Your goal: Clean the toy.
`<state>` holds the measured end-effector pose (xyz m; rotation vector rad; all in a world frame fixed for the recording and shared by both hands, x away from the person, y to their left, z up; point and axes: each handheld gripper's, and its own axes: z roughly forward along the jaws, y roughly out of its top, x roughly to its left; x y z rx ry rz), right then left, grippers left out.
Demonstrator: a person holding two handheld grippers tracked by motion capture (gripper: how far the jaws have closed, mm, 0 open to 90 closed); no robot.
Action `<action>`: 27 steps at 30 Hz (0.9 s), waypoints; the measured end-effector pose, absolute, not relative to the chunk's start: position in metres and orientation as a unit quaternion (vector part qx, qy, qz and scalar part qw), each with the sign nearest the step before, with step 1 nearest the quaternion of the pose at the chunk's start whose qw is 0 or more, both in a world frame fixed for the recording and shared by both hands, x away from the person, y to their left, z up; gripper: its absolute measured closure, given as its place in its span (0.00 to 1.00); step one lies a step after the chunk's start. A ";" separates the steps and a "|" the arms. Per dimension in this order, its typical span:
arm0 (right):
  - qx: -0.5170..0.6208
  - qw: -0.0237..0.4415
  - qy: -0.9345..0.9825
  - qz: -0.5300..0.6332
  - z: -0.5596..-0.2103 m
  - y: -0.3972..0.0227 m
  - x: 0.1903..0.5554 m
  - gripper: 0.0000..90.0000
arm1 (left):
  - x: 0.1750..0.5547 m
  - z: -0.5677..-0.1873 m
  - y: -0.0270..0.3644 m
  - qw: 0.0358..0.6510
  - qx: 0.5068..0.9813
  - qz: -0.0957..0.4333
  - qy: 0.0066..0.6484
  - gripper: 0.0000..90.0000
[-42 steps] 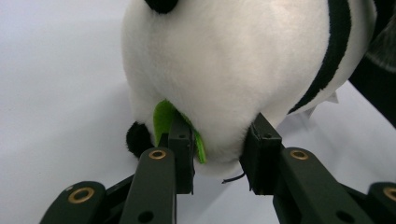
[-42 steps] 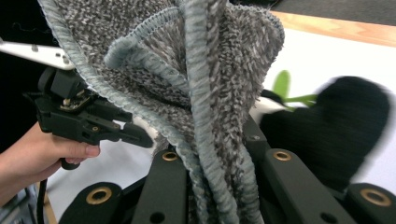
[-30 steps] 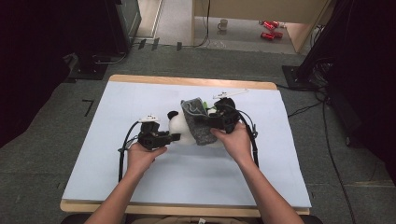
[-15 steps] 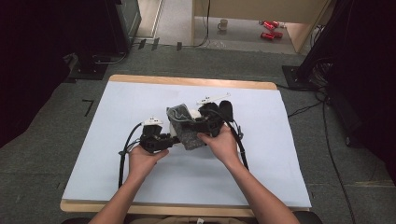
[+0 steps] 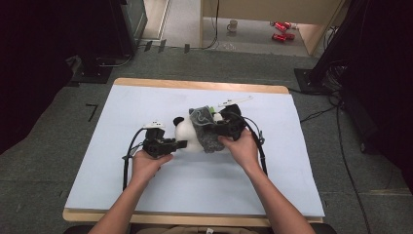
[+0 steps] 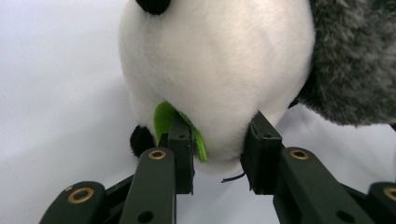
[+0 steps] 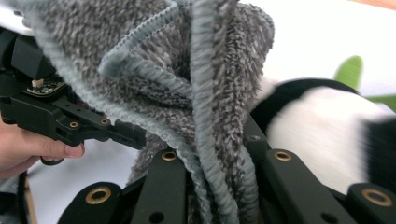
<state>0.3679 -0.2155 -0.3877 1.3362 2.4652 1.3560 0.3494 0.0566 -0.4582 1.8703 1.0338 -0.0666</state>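
A white plush panda (image 5: 186, 137) with black ears lies on the white table cover (image 5: 146, 195). My left gripper (image 5: 182, 144) is shut on its white body (image 6: 215, 60), one pad pressing a green felt leaf (image 6: 163, 119) against it. A grey knitted cloth (image 5: 204, 129) drapes over the panda's right side. My right gripper (image 5: 217, 127) is shut on that cloth, whose ribbed folds (image 7: 187, 70) run down between its jaws (image 7: 215, 144). Behind the cloth lies the panda's black-and-white body (image 7: 317, 126). The left gripper (image 7: 60, 112) shows at the left of the right gripper view.
The table's wooden edge (image 5: 195, 84) runs along the far side. On the floor beyond stand a mug (image 5: 234, 24) and red cans (image 5: 281, 30). Black cables (image 5: 127, 161) trail from both grippers across the cover.
My right gripper has carried the grey cloth down and leftward onto the panda, then eased back a little so the head shows. The left gripper has stayed in place on the panda.
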 end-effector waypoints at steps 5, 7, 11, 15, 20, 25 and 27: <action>0.434 0.016 0.788 0.436 -0.387 -0.226 0.366 0.87 | 0.353 -0.456 0.057 0.475 0.774 -0.027 0.417 0.76; 0.437 0.020 0.787 0.435 -0.385 -0.230 0.364 0.87 | 0.354 -0.456 0.056 0.473 0.776 -0.026 0.416 0.76; 0.451 0.022 0.775 0.442 -0.382 -0.244 0.363 0.87 | 0.358 -0.455 0.057 0.473 0.775 -0.030 0.417 0.76; 0.465 0.024 0.764 0.447 -0.380 -0.259 0.362 0.87 | 0.362 -0.455 0.058 0.472 0.777 -0.033 0.415 0.76; 0.488 0.026 0.746 0.452 -0.380 -0.284 0.359 0.87 | 0.365 -0.455 0.057 0.471 0.777 -0.033 0.416 0.76; 0.500 0.028 0.736 0.456 -0.384 -0.296 0.355 0.87 | 0.367 -0.455 0.057 0.470 0.778 -0.034 0.416 0.76; 0.503 0.029 0.735 0.454 -0.384 -0.300 0.354 0.87 | 0.367 -0.455 0.057 0.469 0.778 -0.037 0.416 0.76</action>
